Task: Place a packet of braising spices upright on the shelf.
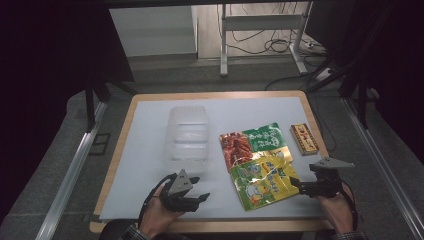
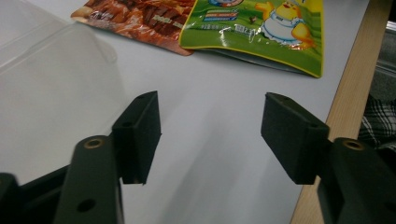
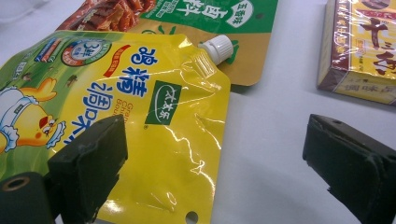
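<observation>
A yellow and green spouted pouch [image 1: 262, 182] [image 3: 154, 121] with a cartoon chick lies flat near the table's front right. It partly overlaps a red and green snack pouch [image 1: 252, 142] [image 3: 201, 14] behind it. My right gripper [image 1: 296, 186] [image 3: 217, 135] is open at the yellow pouch's right edge; one jaw is over that edge and the other over bare mat. My left gripper [image 1: 199, 188] [image 2: 212, 112] is open with nothing between its jaws, low over the mat at the front left. It points toward the yellow pouch [image 2: 261, 28] and the red and green pouch [image 2: 135, 16].
A clear plastic container [image 1: 188, 134] [image 2: 46, 84] stands on the white mat [image 1: 145, 150] just behind my left gripper. A small yellow and brown box [image 1: 304, 139] [image 3: 364, 46] lies at the right. The table's wooden front edge [image 2: 350, 93] runs close by the left gripper.
</observation>
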Demonstrator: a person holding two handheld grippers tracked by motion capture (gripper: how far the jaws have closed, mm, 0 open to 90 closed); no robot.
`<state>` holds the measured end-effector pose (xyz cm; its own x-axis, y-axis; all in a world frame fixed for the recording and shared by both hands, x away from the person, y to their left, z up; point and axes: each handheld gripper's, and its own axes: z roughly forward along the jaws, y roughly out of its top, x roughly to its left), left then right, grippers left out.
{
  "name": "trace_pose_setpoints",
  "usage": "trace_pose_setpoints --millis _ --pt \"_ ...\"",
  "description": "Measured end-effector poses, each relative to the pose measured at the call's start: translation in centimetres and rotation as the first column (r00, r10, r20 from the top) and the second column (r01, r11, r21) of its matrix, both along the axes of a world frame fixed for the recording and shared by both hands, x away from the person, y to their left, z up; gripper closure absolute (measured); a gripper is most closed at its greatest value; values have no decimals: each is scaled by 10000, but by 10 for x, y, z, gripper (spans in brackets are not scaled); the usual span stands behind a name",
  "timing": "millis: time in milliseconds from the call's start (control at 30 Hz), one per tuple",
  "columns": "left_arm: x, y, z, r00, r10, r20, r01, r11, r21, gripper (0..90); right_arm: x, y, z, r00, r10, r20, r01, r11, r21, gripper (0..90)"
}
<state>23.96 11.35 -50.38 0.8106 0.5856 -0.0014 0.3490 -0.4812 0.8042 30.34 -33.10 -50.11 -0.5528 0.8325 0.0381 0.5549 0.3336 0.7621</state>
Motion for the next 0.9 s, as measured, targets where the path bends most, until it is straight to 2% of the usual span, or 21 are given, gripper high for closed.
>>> trace_pose_setpoints --millis 333,433,733,900 --pt "7 -16 -2 9998 -190 -35 189 9998 -36 579 0 0 0 10000 35 -9 -35 10000 3 63" --pt "10 -21 -3 9997 -244 -63 243 9996 -120 659 0 0 0 10000 22 6 -22 10000 -6 63" --pt "15 -42 -7 9982 -596 -55 597 9982 100 845 0 0 1 10000 13 93 -12 10000 -85 63" --pt "18 -53 -9 9966 -815 -82 816 9965 157 899 0 0 1 9999 18 113 -17 9999 -99 63"
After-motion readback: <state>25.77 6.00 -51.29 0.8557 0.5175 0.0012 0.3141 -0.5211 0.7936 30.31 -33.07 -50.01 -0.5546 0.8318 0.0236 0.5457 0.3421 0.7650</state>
